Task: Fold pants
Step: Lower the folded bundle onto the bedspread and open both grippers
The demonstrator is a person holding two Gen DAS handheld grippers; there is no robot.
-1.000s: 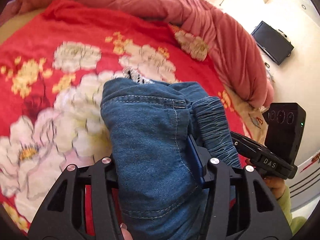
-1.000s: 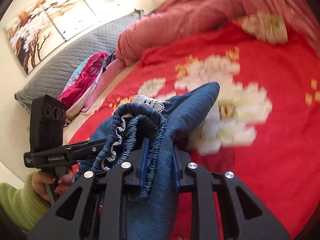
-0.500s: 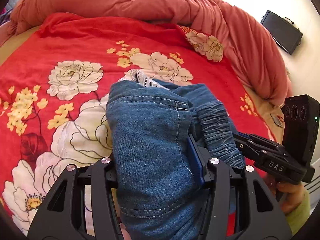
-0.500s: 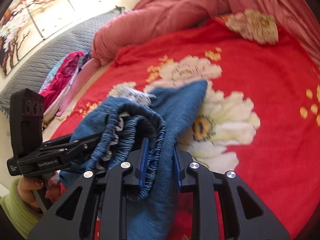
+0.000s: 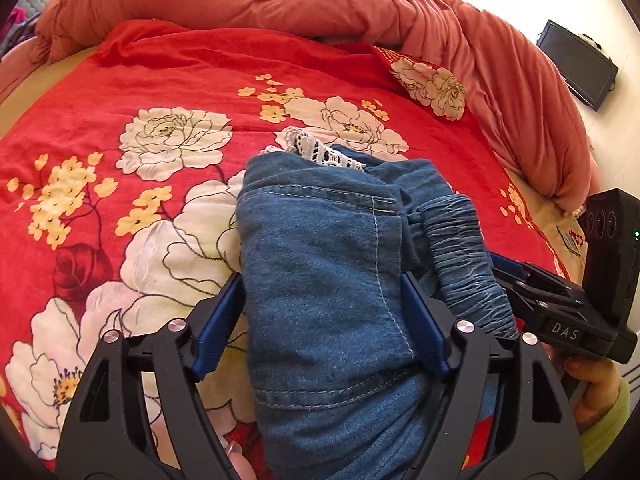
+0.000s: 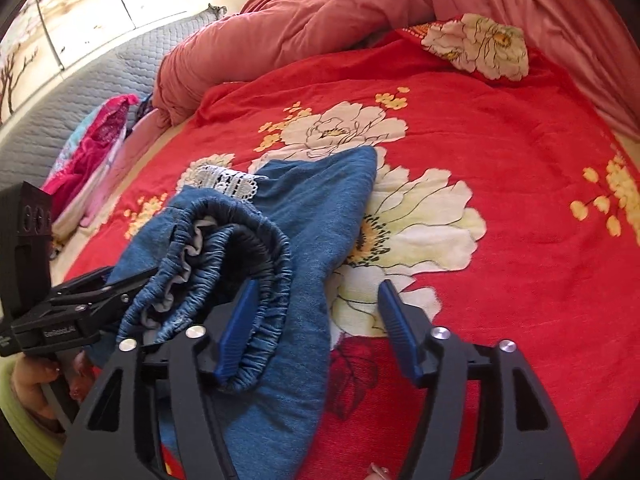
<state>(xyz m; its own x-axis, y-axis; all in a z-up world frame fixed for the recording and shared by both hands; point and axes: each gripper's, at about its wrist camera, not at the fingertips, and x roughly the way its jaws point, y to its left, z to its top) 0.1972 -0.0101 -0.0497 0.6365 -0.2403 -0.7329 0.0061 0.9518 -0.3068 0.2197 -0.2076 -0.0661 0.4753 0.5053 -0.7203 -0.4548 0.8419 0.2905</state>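
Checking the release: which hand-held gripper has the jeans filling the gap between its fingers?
The left hand-held gripper: the jeans span its open fingers. The right hand-held gripper shows red bedspread in its gap.

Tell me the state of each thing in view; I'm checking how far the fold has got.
denim pants: folded into a bundle, lying on the bedspread
left gripper: jaws open, straddling the bundle
right gripper: jaws open, elastic waistband against one pad
floral bedspread: spread flat
pink quilt: bunched at the far edge
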